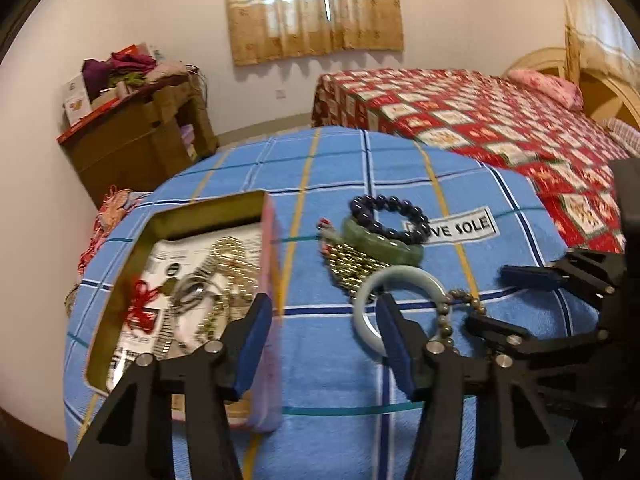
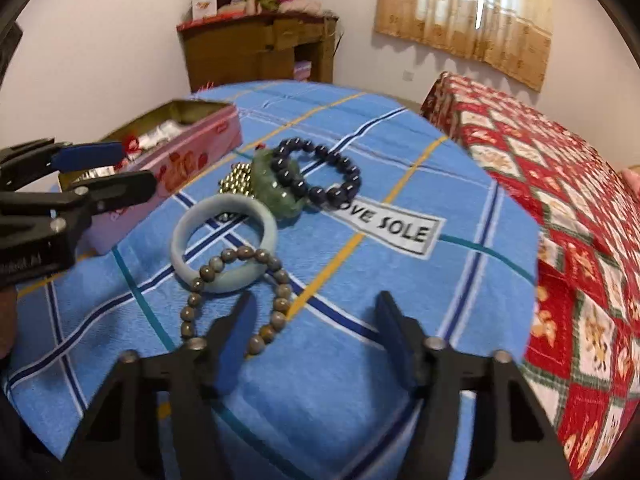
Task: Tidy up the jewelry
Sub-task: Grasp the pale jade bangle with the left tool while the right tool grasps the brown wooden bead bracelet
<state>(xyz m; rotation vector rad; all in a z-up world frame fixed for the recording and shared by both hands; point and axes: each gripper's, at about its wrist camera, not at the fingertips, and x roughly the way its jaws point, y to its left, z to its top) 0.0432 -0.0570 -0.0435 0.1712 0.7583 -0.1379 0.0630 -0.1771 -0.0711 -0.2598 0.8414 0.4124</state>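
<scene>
An open pink tin (image 1: 269, 280) (image 2: 180, 152) at the left holds gold chains, silver rings and a red knot. On the blue checked cloth lie a dark bead bracelet (image 1: 384, 202) (image 2: 340, 158), a green jade bangle (image 1: 376, 246) (image 2: 276, 192), a gold beaded piece (image 1: 352, 268) (image 2: 236, 182), a pale bangle (image 1: 404, 274) (image 2: 182, 240) and a brown bead bracelet (image 1: 444, 320) (image 2: 276, 268). My left gripper (image 1: 322, 316) (image 2: 116, 172) is open between the tin and the pale bangle, its right finger over the ring's hole. My right gripper (image 2: 316, 318) (image 1: 508, 300) is open, its left finger inside the brown bead loop.
The cloth (image 2: 360, 360) covers a small rounded table and carries a white "LOVE SOLE" label (image 2: 392, 230). A bed with a red patterned quilt (image 2: 560, 220) stands close on the right. A wooden cabinet (image 2: 256, 48) piled with boxes and cloth is against the far wall.
</scene>
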